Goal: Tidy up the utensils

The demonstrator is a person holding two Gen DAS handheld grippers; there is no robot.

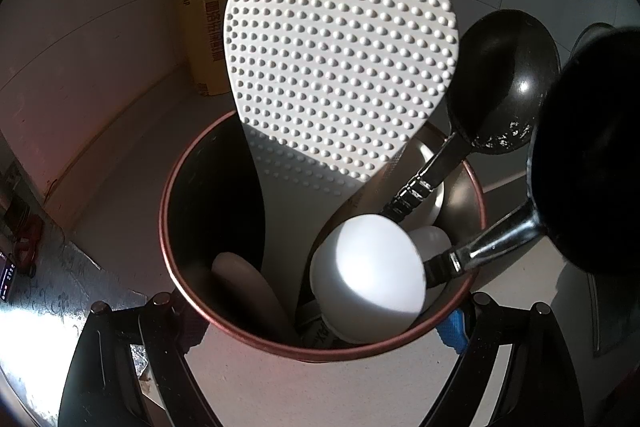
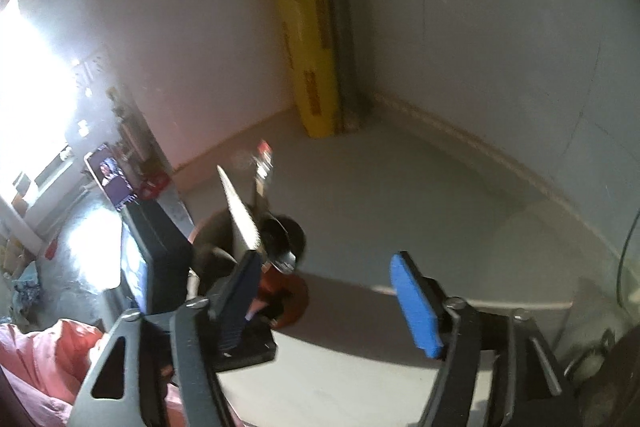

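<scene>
holder pinched by left hand-held gripper | paddle, ladles in | right hand-held gripper spread, empty, holder at its 10 o'clock | near done, my guess

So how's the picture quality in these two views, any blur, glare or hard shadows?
Left wrist view: sharp; hard sunlight on the white dimpled rice paddle, a crisp shadow across its lower part, the inside of the red-rimmed metal utensil holder very dark. Right wrist view: motion-blurred throughout, with blown-out glare at the left edge; the upright yellow box is smeared. Both bend straight lines, fisheye style.
</scene>
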